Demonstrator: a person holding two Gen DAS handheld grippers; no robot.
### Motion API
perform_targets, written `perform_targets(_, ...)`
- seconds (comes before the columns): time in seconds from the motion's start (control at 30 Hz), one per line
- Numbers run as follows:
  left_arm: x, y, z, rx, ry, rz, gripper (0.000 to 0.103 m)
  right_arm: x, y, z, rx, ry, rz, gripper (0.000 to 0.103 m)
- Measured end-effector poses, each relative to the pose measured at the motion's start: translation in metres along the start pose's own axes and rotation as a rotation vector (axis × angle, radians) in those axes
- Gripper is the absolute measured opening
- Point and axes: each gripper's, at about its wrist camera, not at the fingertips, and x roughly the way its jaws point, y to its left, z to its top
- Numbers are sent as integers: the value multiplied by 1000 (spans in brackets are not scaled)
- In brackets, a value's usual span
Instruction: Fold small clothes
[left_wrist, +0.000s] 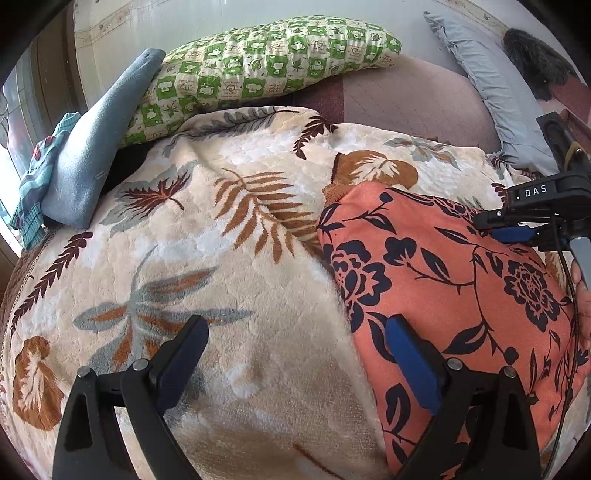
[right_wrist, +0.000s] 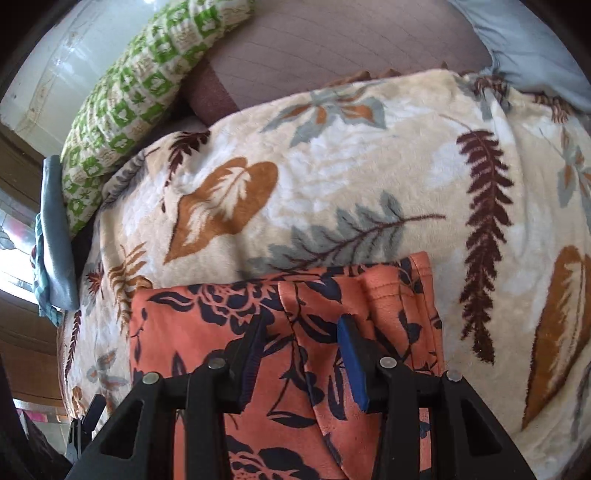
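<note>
An orange garment with a dark navy flower print (left_wrist: 454, 295) lies folded on a cream blanket with leaf patterns (left_wrist: 229, 236). My left gripper (left_wrist: 295, 332) is open above the garment's left edge; one finger is over the blanket, the other over the cloth. My right gripper (right_wrist: 299, 328) is open and hovers over the garment (right_wrist: 295, 354), which has a raised fold between the fingers. The right gripper also shows at the right edge of the left wrist view (left_wrist: 517, 225), low over the garment's far side.
A green-and-white checked pillow (left_wrist: 258, 62) lies at the back. A blue cloth (left_wrist: 99, 147) and a teal knitted garment (left_wrist: 37, 173) lie at the back left. A light blue pillow (left_wrist: 487, 81) lies at the back right on a mauve sheet (left_wrist: 406, 96).
</note>
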Motion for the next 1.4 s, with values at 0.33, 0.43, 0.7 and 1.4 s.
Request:
perform_targets(0.33, -2, -4, 0, 26, -12, 38, 97, -28, 12, -18, -72, -88, 8, 49)
perform_targets(0.43, -7, -7, 1, 36, -20, 55, 97, -65, 7, -40, -96, -156, 41, 49)
perform_targets(0.7, -81, -23, -3, 56, -134, 116, 97, -193, 3, -135, -236, -398, 0, 59)
perform_targets(1.4, -295, -48, -33, 13, -368, 167, 102, -273, 30, -265, -398, -523, -17, 67)
